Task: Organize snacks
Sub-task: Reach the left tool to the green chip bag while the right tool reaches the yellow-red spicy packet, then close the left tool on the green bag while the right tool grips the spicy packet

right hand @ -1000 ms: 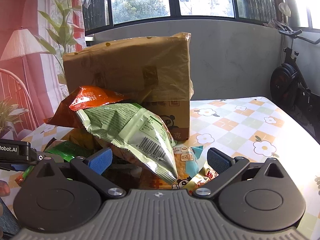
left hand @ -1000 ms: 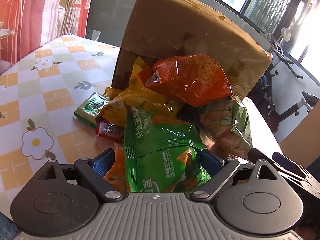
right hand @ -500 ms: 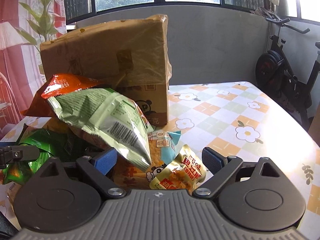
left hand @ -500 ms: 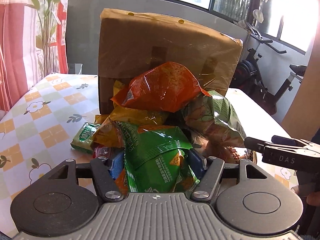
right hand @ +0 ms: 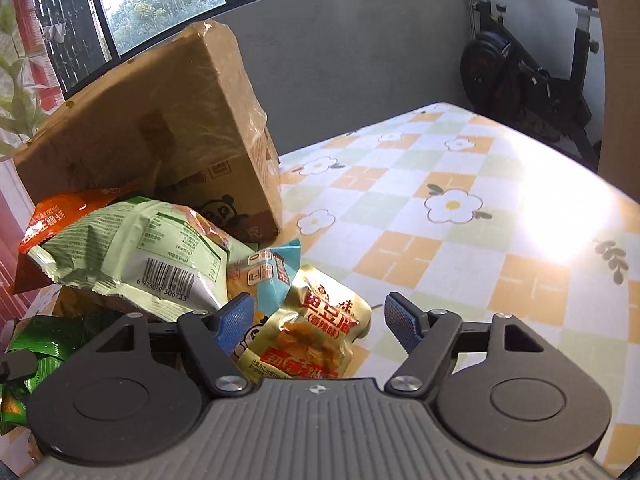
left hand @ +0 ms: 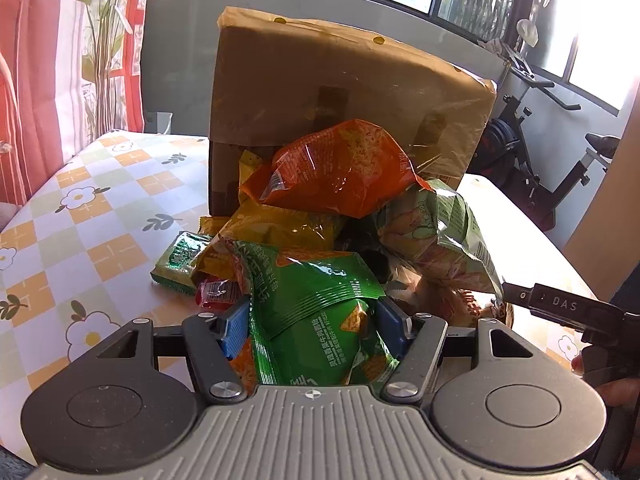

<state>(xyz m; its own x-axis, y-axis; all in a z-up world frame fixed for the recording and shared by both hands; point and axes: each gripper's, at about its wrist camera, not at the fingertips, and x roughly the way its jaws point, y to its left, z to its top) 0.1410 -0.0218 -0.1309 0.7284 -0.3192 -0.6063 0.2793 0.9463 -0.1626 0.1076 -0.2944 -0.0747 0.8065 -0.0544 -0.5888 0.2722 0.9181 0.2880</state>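
A pile of snack bags lies on the table in front of a tipped cardboard box (left hand: 340, 92). My left gripper (left hand: 312, 320) is shut on a dark green chip bag (left hand: 316, 312) at the pile's near edge. An orange bag (left hand: 340, 168) tops the pile, with a pale green bag (left hand: 444, 236) to its right. In the right wrist view, my right gripper (right hand: 320, 320) is open over a gold packet (right hand: 316, 336), its jaws on either side without touching. The pale green bag (right hand: 132, 252) and the box (right hand: 152, 132) lie to its left.
The flowered tablecloth (right hand: 460, 240) stretches to the right of the pile. A small green packet (left hand: 180, 256) and a red packet (left hand: 218, 292) lie at the pile's left. An exercise bike (right hand: 528, 72) stands beyond the table. The right gripper's body (left hand: 568, 308) shows at the right.
My left gripper's jaws have closed in on the dark green bag. My right gripper has shifted right and tilted down from the pale green bag to over the gold packet.
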